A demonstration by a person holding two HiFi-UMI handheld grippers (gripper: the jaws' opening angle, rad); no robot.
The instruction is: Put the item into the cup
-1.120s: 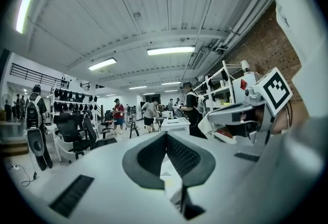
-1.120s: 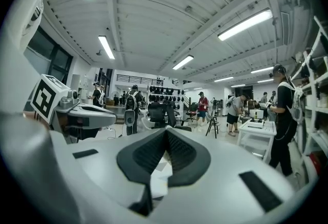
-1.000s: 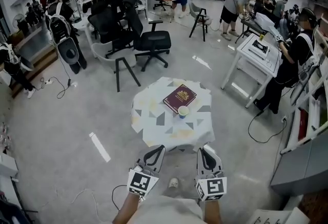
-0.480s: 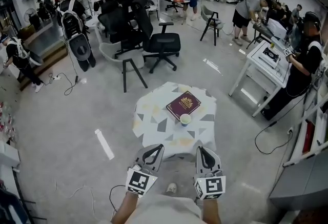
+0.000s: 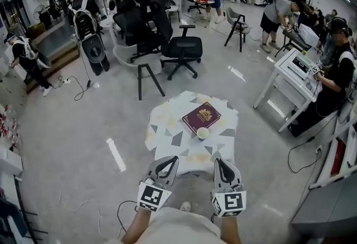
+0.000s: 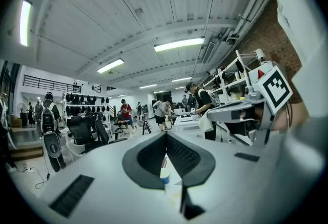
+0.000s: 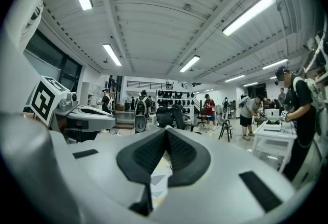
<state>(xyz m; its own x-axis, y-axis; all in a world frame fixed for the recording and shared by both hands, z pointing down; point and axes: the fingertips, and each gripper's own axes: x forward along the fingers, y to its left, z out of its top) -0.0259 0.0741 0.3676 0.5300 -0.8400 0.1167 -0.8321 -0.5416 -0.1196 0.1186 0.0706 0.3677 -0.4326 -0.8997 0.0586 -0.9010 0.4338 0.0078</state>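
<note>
A small white cup [image 5: 203, 133] stands on a little table [image 5: 167, 134] covered with a pale cloth with grey and yellow triangles. Just behind the cup lies a dark red book [image 5: 202, 117]. No other loose item shows on the table. My left gripper [image 5: 165, 163] and right gripper [image 5: 220, 164] hang side by side short of the table's near edge, well apart from the cup. Both are shut and hold nothing. In the left gripper view the left gripper [image 6: 165, 136] has its pads meeting; the right gripper [image 7: 166, 131] in its own view looks the same, with patterned cloth [image 7: 158, 179] showing below.
Black office chairs [image 5: 181, 44] and a grey chair [image 5: 139, 64] stand beyond the table. A white desk [image 5: 298, 72] with people at it is at the right. Cables [image 5: 83, 84] lie on the floor at the left. Several people stand further back.
The table, book and cup have drawn a little nearer and shifted slightly right in the head view as I step forward. Both grippers keep their place and stay shut.
</note>
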